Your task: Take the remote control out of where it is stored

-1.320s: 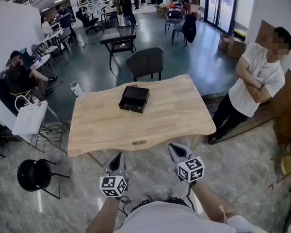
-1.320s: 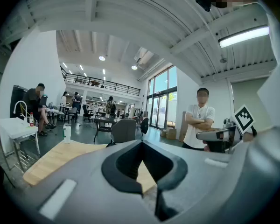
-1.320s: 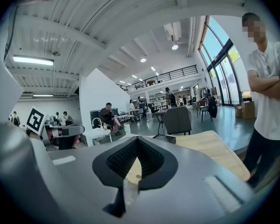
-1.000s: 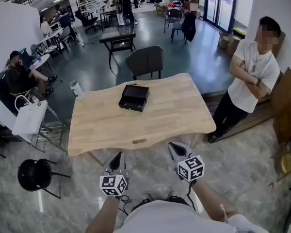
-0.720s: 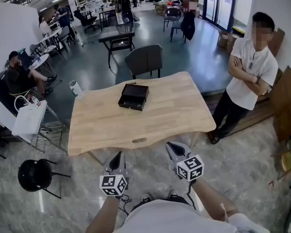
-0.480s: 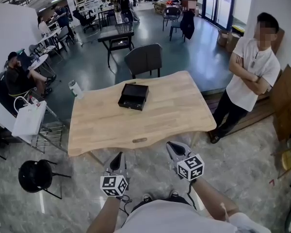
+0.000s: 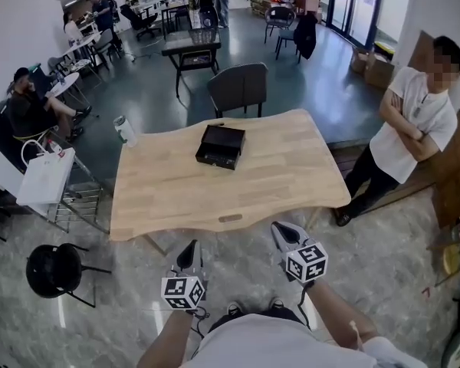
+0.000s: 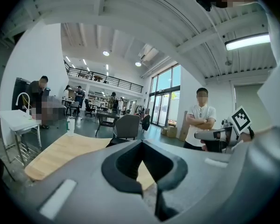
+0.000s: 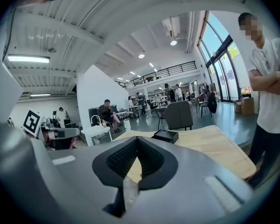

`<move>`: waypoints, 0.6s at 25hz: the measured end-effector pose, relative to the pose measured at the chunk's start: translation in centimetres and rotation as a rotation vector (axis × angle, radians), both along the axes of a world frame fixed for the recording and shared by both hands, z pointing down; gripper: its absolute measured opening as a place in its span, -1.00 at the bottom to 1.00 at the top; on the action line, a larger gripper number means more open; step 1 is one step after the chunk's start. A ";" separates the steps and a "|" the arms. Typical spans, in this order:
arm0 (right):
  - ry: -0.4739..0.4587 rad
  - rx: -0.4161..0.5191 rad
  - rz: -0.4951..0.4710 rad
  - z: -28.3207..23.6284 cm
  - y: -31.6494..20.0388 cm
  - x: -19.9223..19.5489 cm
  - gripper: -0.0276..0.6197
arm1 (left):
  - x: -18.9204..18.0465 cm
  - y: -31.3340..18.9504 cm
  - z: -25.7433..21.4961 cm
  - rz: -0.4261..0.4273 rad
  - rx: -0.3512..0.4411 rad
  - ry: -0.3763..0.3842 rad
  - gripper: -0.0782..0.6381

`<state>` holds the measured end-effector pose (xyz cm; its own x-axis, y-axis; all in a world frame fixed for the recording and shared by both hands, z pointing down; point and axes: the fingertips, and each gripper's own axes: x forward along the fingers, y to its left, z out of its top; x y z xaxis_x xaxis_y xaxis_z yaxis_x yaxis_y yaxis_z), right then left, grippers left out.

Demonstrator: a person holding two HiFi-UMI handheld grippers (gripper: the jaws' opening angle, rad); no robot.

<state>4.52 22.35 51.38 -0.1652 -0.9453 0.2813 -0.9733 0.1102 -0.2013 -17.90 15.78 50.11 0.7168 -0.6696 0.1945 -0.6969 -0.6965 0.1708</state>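
A black box [image 7: 221,146] lies on the far middle of the wooden table [image 7: 176,198]; the right gripper view shows the same box [image 9: 165,135] beyond the jaws. No remote control is visible. My left gripper [image 7: 188,248] and right gripper [image 7: 282,228] are held side by side just short of the table's near edge, well away from the box. Both point toward the table. In each gripper view the jaw tips meet with nothing between them, so both are shut and empty.
A grey chair [image 7: 239,88] stands behind the table. A person in a white shirt [image 7: 414,129] stands with folded arms at the right. A bottle [image 7: 123,129] is by the table's far left corner. A white bag [image 7: 42,179] and a black stool [image 7: 50,271] are at the left.
The head view has shifted a little, so the table and box sit slightly further right in frame. The standing person has shifted about at the right. Both grippers stay shut at the table's near edge.
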 end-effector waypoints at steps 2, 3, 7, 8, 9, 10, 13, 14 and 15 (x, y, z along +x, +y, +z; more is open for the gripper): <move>0.001 -0.005 0.007 0.4 -0.9 -0.5 -0.83 | -0.5 -0.9 0.3 0.005 -0.001 0.000 -0.78; 0.001 -0.008 0.011 0.6 -1.3 -0.8 -0.83 | -0.9 -1.4 0.4 0.008 -0.001 -0.001 -0.78; 0.006 -0.017 0.031 1.0 -2.6 -1.8 -0.83 | -2.2 -3.2 0.7 0.015 0.002 -0.003 -0.78; 0.009 -0.017 0.035 1.1 -2.8 -2.1 -0.83 | -2.5 -3.6 0.8 0.015 0.002 -0.004 -0.78; 0.012 -0.016 0.039 1.1 -3.0 -2.3 -0.83 | -2.7 -4.1 1.0 0.016 0.001 -0.003 -0.78; 0.017 -0.016 0.042 1.1 -3.2 -2.5 -0.83 | -3.0 -4.5 1.1 0.016 -0.002 -0.001 -0.78; 0.027 -0.019 0.051 1.1 -3.7 -2.8 -0.83 | -3.2 -5.5 1.6 0.020 -0.012 0.003 -0.78; 0.028 -0.023 0.053 1.1 -3.8 -2.8 -0.83 | -3.2 -5.8 1.8 0.022 -0.017 0.004 -0.78; 0.029 -0.026 0.056 1.3 -3.9 -2.7 -0.83 | -3.1 -6.1 2.0 0.024 -0.022 0.007 -0.78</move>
<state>1.78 18.42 52.65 -0.1037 -0.9450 0.3102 -0.9832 0.0504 -0.1752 -21.02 9.67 52.07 0.7339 -0.6479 0.2040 -0.6789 -0.7090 0.1906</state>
